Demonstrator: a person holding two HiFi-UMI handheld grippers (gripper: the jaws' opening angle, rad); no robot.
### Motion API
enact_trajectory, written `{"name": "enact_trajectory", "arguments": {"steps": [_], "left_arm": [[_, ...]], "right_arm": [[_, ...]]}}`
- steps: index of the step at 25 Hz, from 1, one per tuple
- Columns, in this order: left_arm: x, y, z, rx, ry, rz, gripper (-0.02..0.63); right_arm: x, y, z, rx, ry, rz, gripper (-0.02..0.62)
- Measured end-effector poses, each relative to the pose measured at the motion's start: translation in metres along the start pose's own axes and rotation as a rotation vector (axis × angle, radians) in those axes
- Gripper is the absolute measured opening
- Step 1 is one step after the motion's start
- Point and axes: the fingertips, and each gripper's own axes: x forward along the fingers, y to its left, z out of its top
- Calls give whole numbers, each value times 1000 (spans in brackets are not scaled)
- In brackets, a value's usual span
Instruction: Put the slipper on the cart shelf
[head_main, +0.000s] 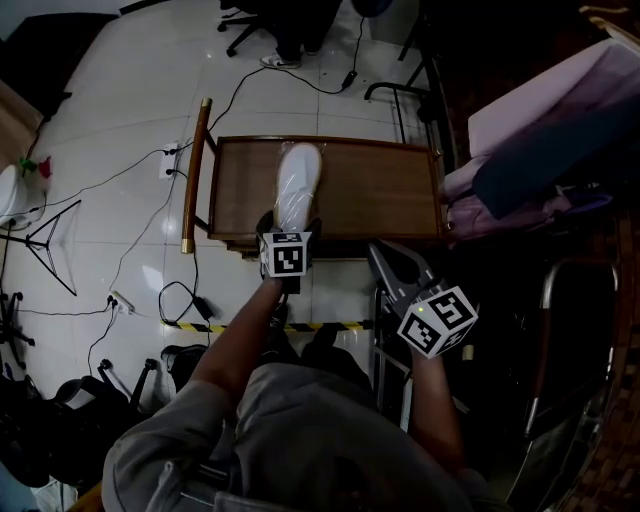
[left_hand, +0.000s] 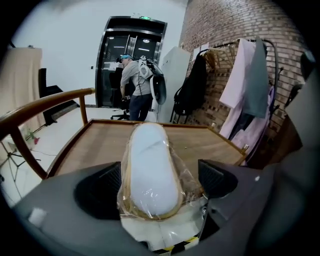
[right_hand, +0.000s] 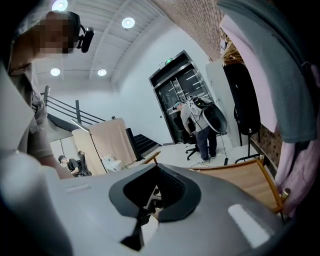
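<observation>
- The white slipper wrapped in clear plastic film (head_main: 297, 185) (left_hand: 150, 170) is laid lengthwise on the top shelf of the brown wooden cart (head_main: 380, 190) (left_hand: 95, 142), in its left half. Its toe is turned away from the person and its heel reaches the near edge.
- The left gripper (head_main: 290, 225) (left_hand: 160, 181) is held at the heel end, with its jaws spread wide. The slipper is seen between the two black pads, but it is not pressed by them; a gap is visible at the right pad, and only the loose film comes close to it.
- The left gripper's cube with square markers (head_main: 285, 253) is seen just behind the near edge of the cart.
- The right gripper (head_main: 385, 258) (right_hand: 155, 195) is held beside the cart's near edge, apart from the slipper. Its jaws are brought together and nothing is held in them.
- A curved wooden handle rail (head_main: 197, 170) (left_hand: 45, 107) is fixed at the left end of the cart.
- The cart is placed on a white tiled floor (head_main: 120, 120), on which black cables and a yellow-black tape strip (head_main: 300, 326) are laid.
- Pink and grey clothes (head_main: 540, 100) (left_hand: 245, 85) are hung to the right, before a brick wall (left_hand: 220, 25).
</observation>
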Motion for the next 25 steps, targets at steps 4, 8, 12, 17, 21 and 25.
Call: {"name": "enact_trajectory", "arguments": {"steps": [4,8,12,17,21,25], "left_arm": [[19,9,-16,-7,89,75,486],[29,15,-27,1,148,128,465],[29,21,-30,38,146,167,423],[26,20,-22,1,175,131,414],[18,21,-9,-21,146,105,410],[-2,25,9,-21,102,84,408]], "right_arm": [[-7,-9,0,11,6,5,-2],[-16,-19,-2,18,17,-8,-2],[-22,-25,-2,22,15,-29,-2],[-21,-27,1,38,10,-45,-2],[-13,-23,6,39,0,-38,-2],[-9,-17,12,40,-23,-36,-2]]}}
